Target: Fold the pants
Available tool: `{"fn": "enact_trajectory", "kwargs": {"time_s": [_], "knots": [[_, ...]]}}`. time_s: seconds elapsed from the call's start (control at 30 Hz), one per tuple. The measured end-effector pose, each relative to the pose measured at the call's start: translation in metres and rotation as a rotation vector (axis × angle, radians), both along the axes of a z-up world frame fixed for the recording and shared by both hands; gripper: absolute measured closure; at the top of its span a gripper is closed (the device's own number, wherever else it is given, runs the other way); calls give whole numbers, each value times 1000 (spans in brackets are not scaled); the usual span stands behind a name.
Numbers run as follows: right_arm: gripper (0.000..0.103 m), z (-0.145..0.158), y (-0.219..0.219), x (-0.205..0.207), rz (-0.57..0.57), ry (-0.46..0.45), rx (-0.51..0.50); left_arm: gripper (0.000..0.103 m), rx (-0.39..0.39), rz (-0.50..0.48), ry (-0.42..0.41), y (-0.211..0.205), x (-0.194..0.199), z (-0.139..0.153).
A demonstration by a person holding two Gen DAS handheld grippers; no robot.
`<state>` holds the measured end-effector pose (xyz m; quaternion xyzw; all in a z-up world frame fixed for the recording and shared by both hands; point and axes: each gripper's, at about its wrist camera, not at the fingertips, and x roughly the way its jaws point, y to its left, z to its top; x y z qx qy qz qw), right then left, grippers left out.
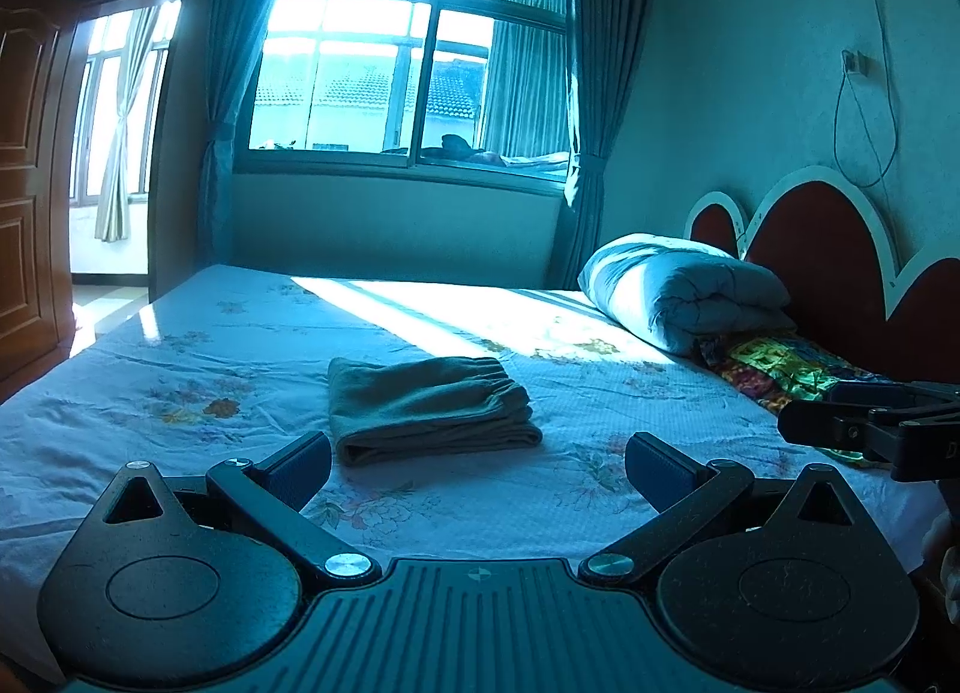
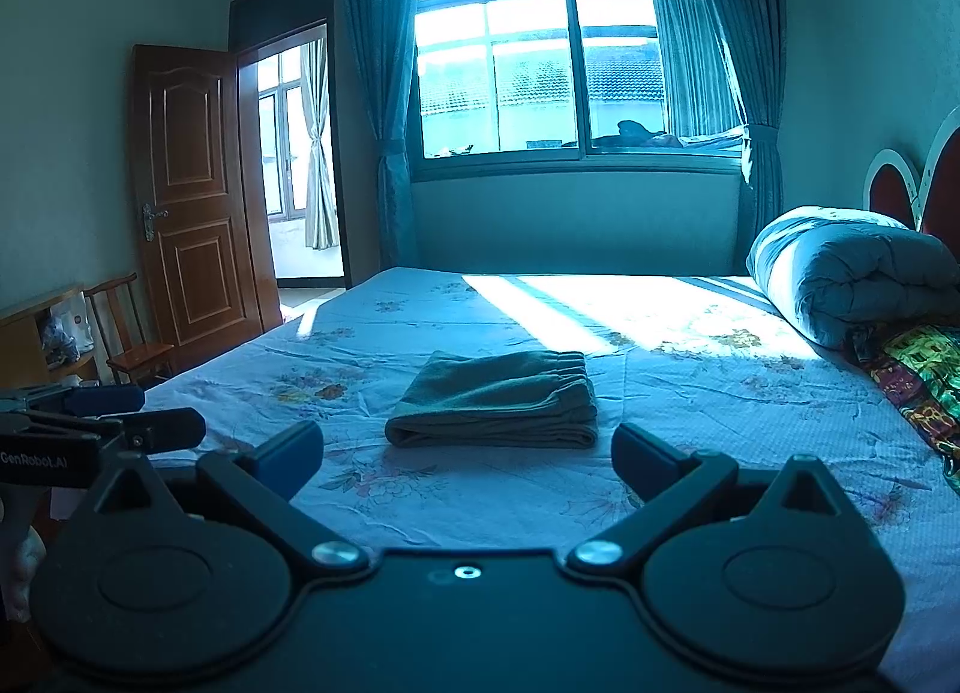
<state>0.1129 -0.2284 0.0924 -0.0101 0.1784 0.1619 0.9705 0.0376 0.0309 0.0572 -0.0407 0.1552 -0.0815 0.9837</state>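
Observation:
Grey-green pants [image 1: 429,408] lie folded into a compact rectangle on the floral bed sheet [image 1: 180,357], with the elastic waistband toward the far right. In the right wrist view the same pants [image 2: 498,400] sit just beyond the fingers. My left gripper [image 1: 477,468] stands open a short way in front of the pants, with nothing between its fingers. My right gripper [image 2: 468,456] is open too and holds nothing. Each gripper shows in the other's view: the right gripper [image 1: 870,423] at the right edge, the left gripper [image 2: 129,414] at the left edge.
A rolled quilt [image 1: 684,291] and a colourful patterned cloth [image 1: 780,363] lie by the red headboard [image 1: 840,255]. A window [image 2: 570,45] with curtains faces me. A wooden door [image 2: 186,195] and a chair [image 2: 129,333] stand at the left.

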Motion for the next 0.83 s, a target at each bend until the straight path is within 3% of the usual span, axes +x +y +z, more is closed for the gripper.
{"fn": "enact_trajectory", "kwargs": {"time_s": [0.3, 0.83], "knots": [[6, 1, -2, 0, -1, -2, -1, 0, 62, 6, -1, -7, 1, 0], [6, 1, -1, 0, -1, -3, -1, 0, 33, 0, -43, -5, -3, 4]]}}
